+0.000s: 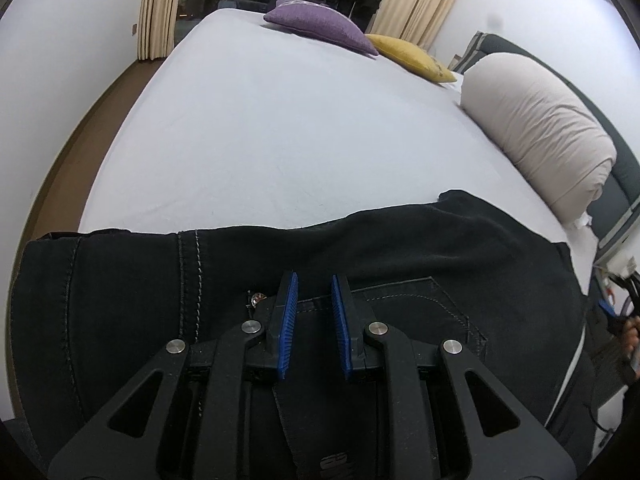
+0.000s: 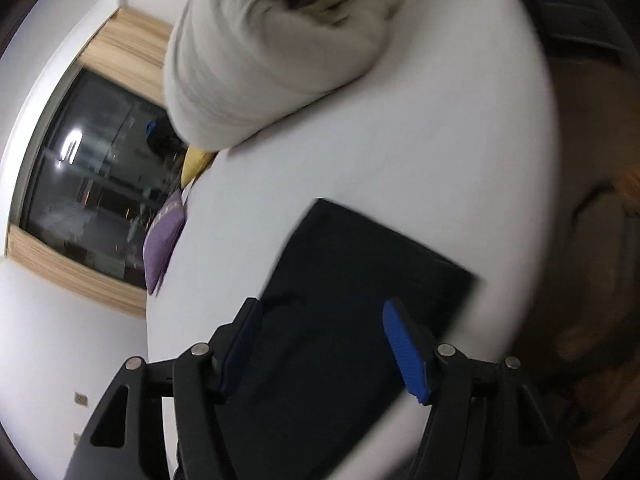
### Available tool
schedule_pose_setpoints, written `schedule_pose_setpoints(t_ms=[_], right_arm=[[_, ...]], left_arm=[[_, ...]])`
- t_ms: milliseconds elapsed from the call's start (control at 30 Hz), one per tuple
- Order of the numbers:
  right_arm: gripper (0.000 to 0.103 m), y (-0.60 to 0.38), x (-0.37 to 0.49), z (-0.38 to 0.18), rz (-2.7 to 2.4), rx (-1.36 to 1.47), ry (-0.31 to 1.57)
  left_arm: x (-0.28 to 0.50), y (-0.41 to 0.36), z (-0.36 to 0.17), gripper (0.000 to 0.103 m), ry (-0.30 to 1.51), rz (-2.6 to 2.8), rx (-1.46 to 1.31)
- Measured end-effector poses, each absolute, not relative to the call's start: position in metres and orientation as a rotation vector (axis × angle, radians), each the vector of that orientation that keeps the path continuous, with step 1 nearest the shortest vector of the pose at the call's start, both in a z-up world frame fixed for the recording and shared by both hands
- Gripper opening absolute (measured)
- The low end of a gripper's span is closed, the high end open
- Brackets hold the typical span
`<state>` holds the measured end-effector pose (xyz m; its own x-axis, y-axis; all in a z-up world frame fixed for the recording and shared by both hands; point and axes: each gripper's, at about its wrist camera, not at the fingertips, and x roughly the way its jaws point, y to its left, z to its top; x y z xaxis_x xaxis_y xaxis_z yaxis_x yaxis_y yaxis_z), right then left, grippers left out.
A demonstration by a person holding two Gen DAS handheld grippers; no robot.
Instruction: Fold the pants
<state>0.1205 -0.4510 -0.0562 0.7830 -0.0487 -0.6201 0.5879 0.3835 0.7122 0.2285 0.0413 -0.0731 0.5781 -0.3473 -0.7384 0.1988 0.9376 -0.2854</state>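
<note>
Two handheld grippers are working over a pair of black denim pants [image 1: 360, 248] lying on a white-sheeted bed [image 1: 260, 128]. In the left wrist view the pants are stretching as a wide band from nine o'clock to three o'clock, so the long axis is running across the line of the fingers. The left gripper [image 1: 314, 312] is sitting directly above the cloth, by a stitched back pocket [image 1: 440, 304]; its blue pads are standing a narrow gap apart with nothing visibly pinched between them, so it is gripping nothing. In the blurred right wrist view the pants [image 2: 360, 280] are appearing as a dark, already folded rectangle reaching toward one o'clock. The right gripper [image 2: 324, 340] is hovering with its jaws released wide, with the cloth below the gap. The left gripper is seeming the nearer of the two. A purple cushion [image 1: 320, 28], a yellow cushion [image 1: 412, 56] and a rolled cream duvet [image 1: 540, 120] are lying well apart at twelve to two o'clock.
</note>
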Motion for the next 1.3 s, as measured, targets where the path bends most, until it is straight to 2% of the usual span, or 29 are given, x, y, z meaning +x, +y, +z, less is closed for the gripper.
schedule_pose_setpoints(t_ms=[67, 133, 200, 267, 467, 567, 667, 733, 867, 967, 1100, 1200, 1300], right_arm=[[0.066, -0.462, 0.092, -0.069, -0.441, 1.189, 0.551], [0.063, -0.456, 0.1, -0.08, -0.452, 1.234, 0.564], [0.061, -0.485, 0.037, -0.106, -0.442, 1.29, 0.565], [0.06, -0.5, 0.013, -0.13, -0.439, 1.322, 0.576], [0.058, -0.511, 0.008, -0.15, -0.412, 1.37, 0.535], [0.048, -0.514, 0.007, -0.149, -0.348, 1.386, 0.512], [0.046, -0.518, 0.007, -0.156, -0.326, 1.417, 0.467], [0.041, -0.524, 0.006, -0.168, -0.32, 1.471, 0.422], [0.021, -0.535, 0.004, -0.179, -0.303, 1.517, 0.373], [0.012, -0.533, 0.009, -0.179, -0.294, 1.496, 0.392], [0.007, -0.53, 0.011, -0.166, -0.326, 1.439, 0.406], [0.006, -0.519, 0.018, -0.135, -0.35, 1.334, 0.418], [0.006, -0.482, 0.045, -0.083, -0.319, 1.088, 0.486]], left_arm=[[0.229, 0.039, -0.073, 0.018, 0.903, -0.313, -0.164], [0.229, 0.038, -0.073, 0.018, 0.903, -0.311, -0.159], [0.229, 0.039, -0.073, 0.018, 0.903, -0.311, -0.161], [0.229, 0.037, -0.072, 0.018, 0.903, -0.308, -0.156], [0.228, 0.033, -0.072, 0.018, 0.903, -0.302, -0.143], [0.228, 0.032, -0.072, 0.018, 0.903, -0.302, -0.143], [0.228, 0.032, -0.072, 0.018, 0.903, -0.302, -0.144], [0.228, 0.032, -0.072, 0.018, 0.903, -0.302, -0.143], [0.228, 0.031, -0.072, 0.018, 0.904, -0.302, -0.143], [0.228, 0.03, -0.073, 0.018, 0.906, -0.299, -0.137], [0.228, 0.029, -0.072, 0.018, 0.909, -0.295, -0.134], [0.229, 0.03, -0.072, 0.018, 0.917, -0.292, -0.146], [0.23, 0.032, -0.069, 0.018, 0.934, -0.278, -0.182]])
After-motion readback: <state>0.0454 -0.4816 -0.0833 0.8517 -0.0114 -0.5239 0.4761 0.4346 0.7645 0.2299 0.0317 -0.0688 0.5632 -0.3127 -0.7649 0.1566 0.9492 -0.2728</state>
